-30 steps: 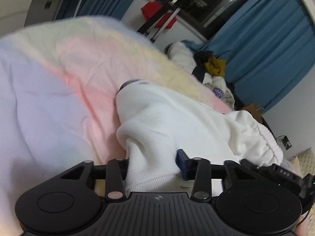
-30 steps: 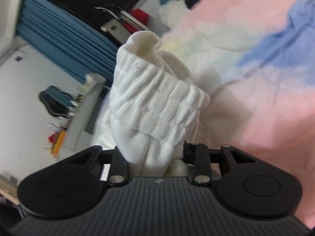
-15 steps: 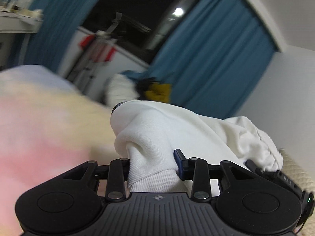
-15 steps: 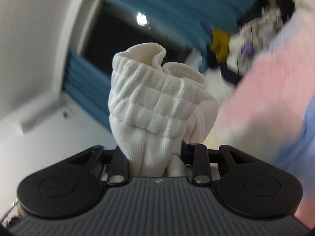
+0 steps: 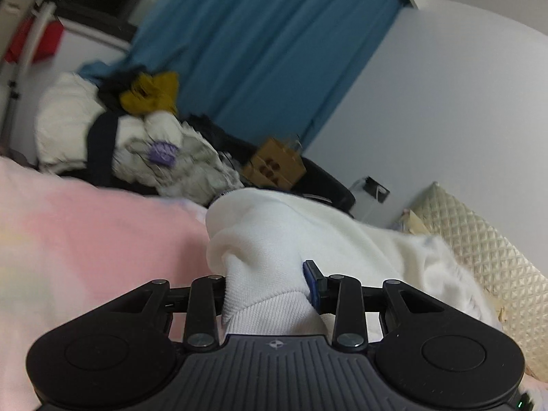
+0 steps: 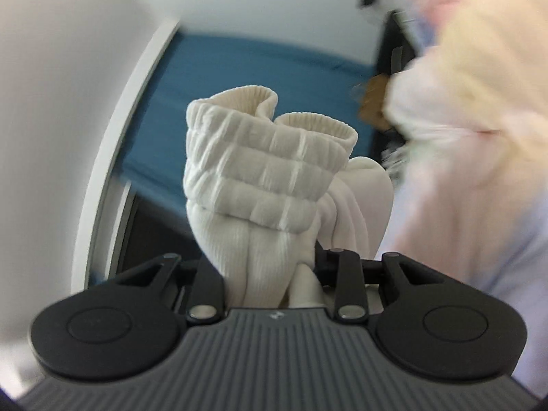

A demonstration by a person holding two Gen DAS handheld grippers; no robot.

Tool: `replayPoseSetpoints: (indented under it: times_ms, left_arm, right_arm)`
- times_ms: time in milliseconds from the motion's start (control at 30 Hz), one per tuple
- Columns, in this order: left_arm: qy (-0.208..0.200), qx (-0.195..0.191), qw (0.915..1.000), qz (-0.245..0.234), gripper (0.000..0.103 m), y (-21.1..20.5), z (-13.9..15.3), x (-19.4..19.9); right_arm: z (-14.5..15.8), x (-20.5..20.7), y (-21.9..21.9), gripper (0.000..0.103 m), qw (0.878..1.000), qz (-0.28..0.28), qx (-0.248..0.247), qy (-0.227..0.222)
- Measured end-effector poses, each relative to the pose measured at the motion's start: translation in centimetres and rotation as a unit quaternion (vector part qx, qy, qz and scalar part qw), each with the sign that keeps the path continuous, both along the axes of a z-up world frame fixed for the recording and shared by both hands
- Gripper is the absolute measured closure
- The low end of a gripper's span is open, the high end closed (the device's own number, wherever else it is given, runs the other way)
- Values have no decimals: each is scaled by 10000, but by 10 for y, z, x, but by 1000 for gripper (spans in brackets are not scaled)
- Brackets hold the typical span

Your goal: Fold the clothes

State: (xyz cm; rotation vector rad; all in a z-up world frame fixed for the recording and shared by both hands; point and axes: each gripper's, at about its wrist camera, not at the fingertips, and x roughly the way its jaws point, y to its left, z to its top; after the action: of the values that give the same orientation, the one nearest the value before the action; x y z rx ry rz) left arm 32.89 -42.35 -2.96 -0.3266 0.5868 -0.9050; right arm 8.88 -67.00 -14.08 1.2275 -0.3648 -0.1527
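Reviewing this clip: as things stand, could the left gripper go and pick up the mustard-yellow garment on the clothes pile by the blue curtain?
Probably not yet. The left gripper is shut on the white garment, so its jaws are full. The mustard-yellow garment lies uncovered on top of the pile, beyond the pink blanket.

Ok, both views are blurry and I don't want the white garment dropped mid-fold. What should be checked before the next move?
1. Left gripper clamped on white garment: ok.
2. Right gripper clamped on its ribbed cuff: ok.
3. Fabric bunched thickly in both jaws, not a thin edge: ok.
4. Pastel bedspread bare where the garment goes: cannot tell.
5. Garment spread flat between grippers: cannot tell.
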Motion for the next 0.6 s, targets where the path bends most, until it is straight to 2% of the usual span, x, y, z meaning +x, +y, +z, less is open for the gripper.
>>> replayPoseSetpoints:
  times_ms: [67,133,233,300,467,533,600]
  left_arm:
    - [152,215,9996,-121,67,-24,-23,11]
    - [303,591,9975,-229,67,-42,-49,20]
    - [332,1039,9933,-382,64,-52,-84,30]
    - [261,1117,9921,-504,61,-51,-95,31]
    - [287,1313,9889,-635,56,-40,-87,32]
    - [321,1473,9864,-653,51,-35,-74,25]
    - [174,1688,9835,-628,45,-25,-55,17]
  right_arm:
    - [-19,-1,-7,70,9993,-199,122,281]
    - [-41,-3,-12,70,9966,-343,379,647]
    - [-72,-8,-15,71,9863,-425,920,1298]
    - [-86,-14,-18,71,9830,-426,1201,1320]
    - [-93,-15,-20,69,9810,-336,1349,1351]
    - [-94,-17,-21,67,9781,-260,1588,1320]
    - [-85,-20,-20,63,9726,-230,1733,1530]
